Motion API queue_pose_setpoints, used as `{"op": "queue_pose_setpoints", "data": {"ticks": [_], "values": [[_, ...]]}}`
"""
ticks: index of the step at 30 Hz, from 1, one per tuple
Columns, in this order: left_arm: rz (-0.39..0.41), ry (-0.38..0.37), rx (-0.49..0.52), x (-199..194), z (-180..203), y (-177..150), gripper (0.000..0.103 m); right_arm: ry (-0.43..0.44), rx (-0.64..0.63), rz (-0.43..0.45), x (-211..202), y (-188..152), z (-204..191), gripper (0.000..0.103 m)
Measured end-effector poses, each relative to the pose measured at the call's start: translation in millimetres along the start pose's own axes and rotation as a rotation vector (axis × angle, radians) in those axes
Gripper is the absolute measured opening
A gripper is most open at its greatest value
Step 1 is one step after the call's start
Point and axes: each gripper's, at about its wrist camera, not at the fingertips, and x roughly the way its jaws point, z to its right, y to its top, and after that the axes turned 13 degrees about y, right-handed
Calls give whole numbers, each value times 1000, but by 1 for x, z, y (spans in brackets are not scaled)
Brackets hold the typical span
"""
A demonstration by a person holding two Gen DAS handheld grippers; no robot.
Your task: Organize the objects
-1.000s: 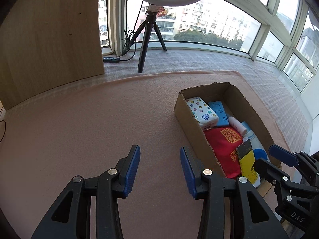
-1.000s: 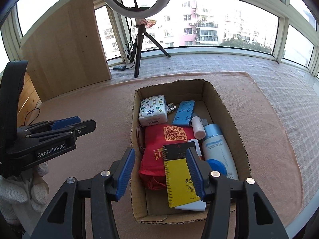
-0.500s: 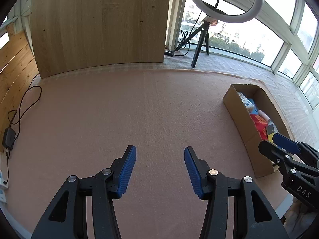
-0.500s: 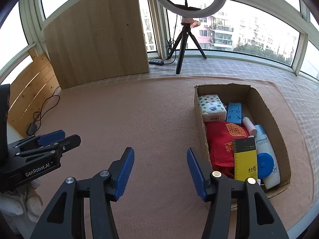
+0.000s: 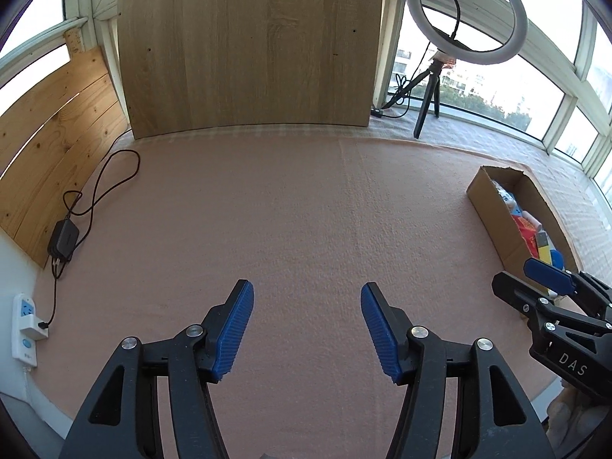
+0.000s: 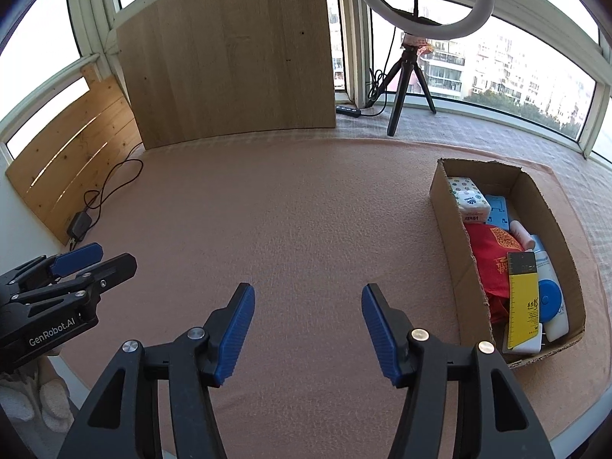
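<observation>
My 2 tongs, left gripper point(image 5: 306, 329) and right gripper point(image 6: 308, 325), hang released, grasping nothing; cardboard box point(image 6: 451, 237) looks fully packed; I'd retreat level, avoiding its wall.

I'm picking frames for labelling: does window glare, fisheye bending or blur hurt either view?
Left wrist view: sky behind the ring light is blown out, the wooden board bows at its edges, and the cardboard box is squeezed at the rim. Right wrist view: windows also overexposed, but box contents stay sharp and evenly lit. No motion blur in either.
</observation>
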Motion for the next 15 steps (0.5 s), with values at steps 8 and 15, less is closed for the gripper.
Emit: {"op": "queue_pose_setpoints", "data": {"ticks": [8, 15], "values": [[-27, 11, -9, 8, -9, -6, 66, -43, -25, 21, -3, 2, -11, 60], [-17, 24, -20, 12, -11, 0, 72, -71, -20, 29, -3, 5, -11, 64]]}}
